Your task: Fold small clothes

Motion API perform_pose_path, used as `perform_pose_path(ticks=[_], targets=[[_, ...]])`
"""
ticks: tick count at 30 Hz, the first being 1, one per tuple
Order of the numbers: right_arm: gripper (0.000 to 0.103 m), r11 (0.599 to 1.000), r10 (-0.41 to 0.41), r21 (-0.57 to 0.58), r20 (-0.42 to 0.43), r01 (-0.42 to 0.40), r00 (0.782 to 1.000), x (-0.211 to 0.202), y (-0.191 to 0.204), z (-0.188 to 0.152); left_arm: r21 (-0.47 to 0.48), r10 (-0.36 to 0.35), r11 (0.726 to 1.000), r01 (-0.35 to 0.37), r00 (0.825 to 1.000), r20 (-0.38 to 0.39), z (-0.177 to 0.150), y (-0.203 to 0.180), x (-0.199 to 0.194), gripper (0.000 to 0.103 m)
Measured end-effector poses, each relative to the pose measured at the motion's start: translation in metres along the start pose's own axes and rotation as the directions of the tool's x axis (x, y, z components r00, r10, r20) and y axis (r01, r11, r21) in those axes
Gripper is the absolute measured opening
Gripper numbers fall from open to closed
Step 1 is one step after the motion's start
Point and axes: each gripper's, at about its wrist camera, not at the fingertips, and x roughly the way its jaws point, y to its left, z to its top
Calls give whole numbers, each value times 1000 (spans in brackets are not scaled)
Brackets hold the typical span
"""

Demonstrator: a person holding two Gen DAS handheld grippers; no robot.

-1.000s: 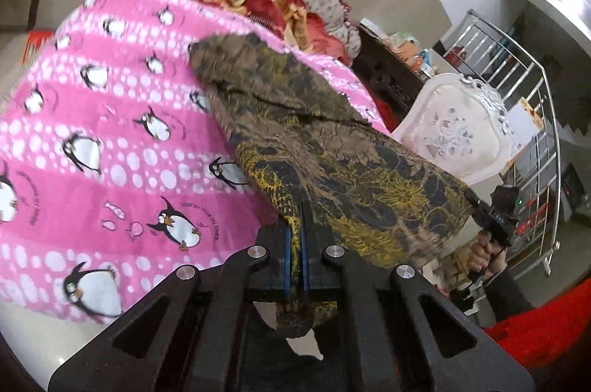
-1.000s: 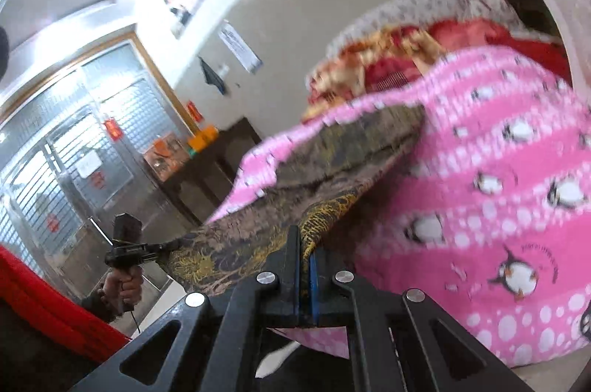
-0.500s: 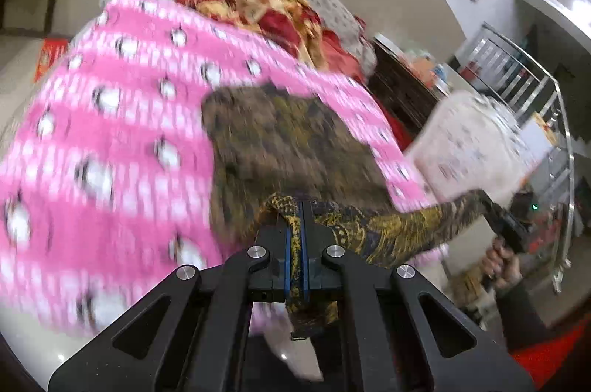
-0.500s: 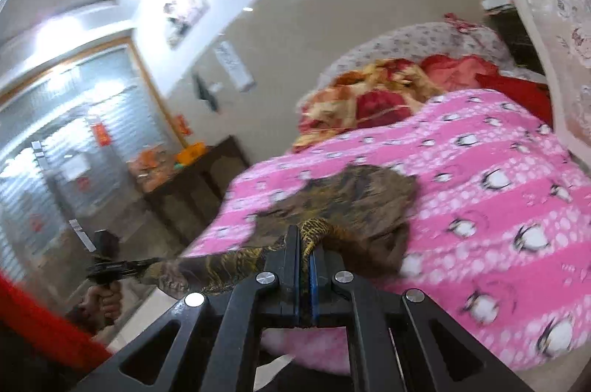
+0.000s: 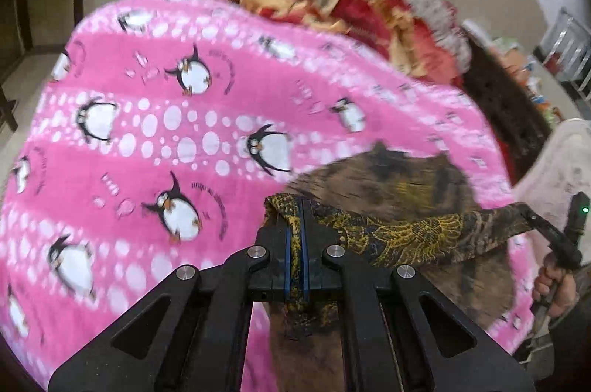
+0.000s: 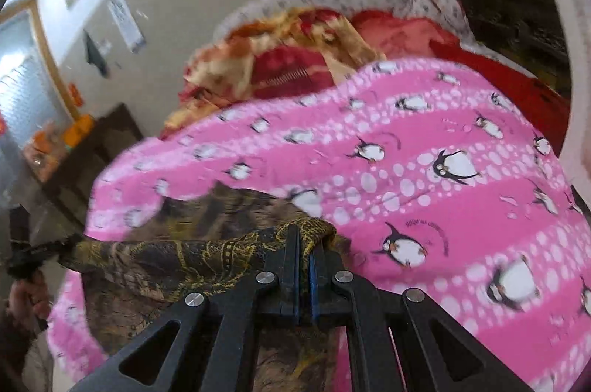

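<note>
- The left claw (image 5: 295,237) is clamped on one corner of the brown-and-gold patterned fabric garment (image 5: 406,233); its jaws are pressed together with cloth bunched between them.
- The right claw (image 6: 304,251) is likewise closed on the opposite corner, cloth pinched between its blue-lined fingers (image 6: 314,277).
- Between the two claws the held edge runs as a taut band, its long axis going straight from one claw to the other; the right claw also shows at that band's far end in the left view.
- The rest of the garment lies beyond and beneath this edge, spread on the pink penguin-print fleece blanket (image 5: 166,141) covering the bed.
- Judgement: both hands sit equally near the cloth; the fold depends on laying the held edge down over the lying part.
</note>
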Motion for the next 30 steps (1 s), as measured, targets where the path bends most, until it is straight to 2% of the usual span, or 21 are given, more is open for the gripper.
perform_pose_path(ticks=[5, 7, 10, 13, 14, 15, 16, 17, 18, 19, 20, 21, 23, 25, 26, 27, 28, 29, 30], targets=[[3, 997, -66, 44, -94, 70, 993, 59, -18, 1, 78, 84, 994, -78, 993, -77, 0, -6, 60, 5], [3, 994, -38, 92, -126, 50, 991, 72, -26, -3, 93, 100, 991, -91, 990, -99, -6, -4, 72, 5], [3, 981, 29, 193, -152, 1, 988, 83, -43, -7, 118, 86, 990, -73, 991, -107, -6, 0, 68, 5], [4, 946, 164, 300, -124, -120, 979, 68, -55, -10, 133, 63, 990, -47, 991, -116, 0, 3, 49, 9], [5, 944, 187, 294, -106, -149, 977, 58, -52, -10, 148, 71, 988, -53, 991, -116, 0, 3, 42, 19], [6, 946, 206, 273, -88, -176, 974, 46, -50, -11, 173, 115, 980, -97, 988, -100, -1, 3, 35, 31], [7, 951, 215, 245, -77, -190, 974, 32, -47, -12, 198, 166, 969, -148, 983, -75, -2, 4, 27, 56], [10, 955, 216, 224, -72, -195, 974, 23, -44, -14, 213, 187, 962, -173, 981, -51, -4, 7, 21, 62], [19, 962, 207, 195, -66, -191, 976, 12, -42, -17, 209, 187, 962, -175, 981, -39, -4, 12, 15, 62], [28, 969, 196, 168, -57, -184, 979, 1, -40, -19, 185, 193, 966, -183, 980, -42, -3, 16, 11, 62], [51, 977, 167, 141, -49, -159, 985, -10, -39, -23, 141, 200, 971, -194, 979, -31, -4, 21, 1, 62], [57, 985, 128, 118, -36, -123, 991, -19, -37, -25, 128, 183, 975, -180, 983, -10, -8, 20, -9, 62], [57, 993, 71, 94, -17, -69, 997, -34, -34, -29, 164, 126, 978, -131, 991, 37, -22, -1, -30, 62], [56, 997, 60, 39, -5, -60, 998, -48, -18, -37, 207, 77, 974, -91, 994, 75, -46, -31, -48, 59], [49, 998, 58, 1, -8, -58, 998, -53, -6, -41, 221, 40, 974, -55, 997, 71, -60, -47, -51, 55], [38, 997, 56, -57, -23, -58, 998, -56, 15, -48, 242, 36, 969, -49, 998, 61, -77, -64, -50, 40], [32, 994, 45, -95, -40, -49, 998, -57, 31, -54, 257, 56, 964, -69, 997, 57, -90, -74, -48, 28], [21, 992, 31, -120, -54, -37, 998, -55, 43, -59, 275, 84, 957, -94, 995, 47, -104, -81, -42, 19], [19, 987, -3, -161, -81, -10, 997, -50, 61, -71, 293, 126, 947, -129, 992, 32, -117, -81, -31, 17]])
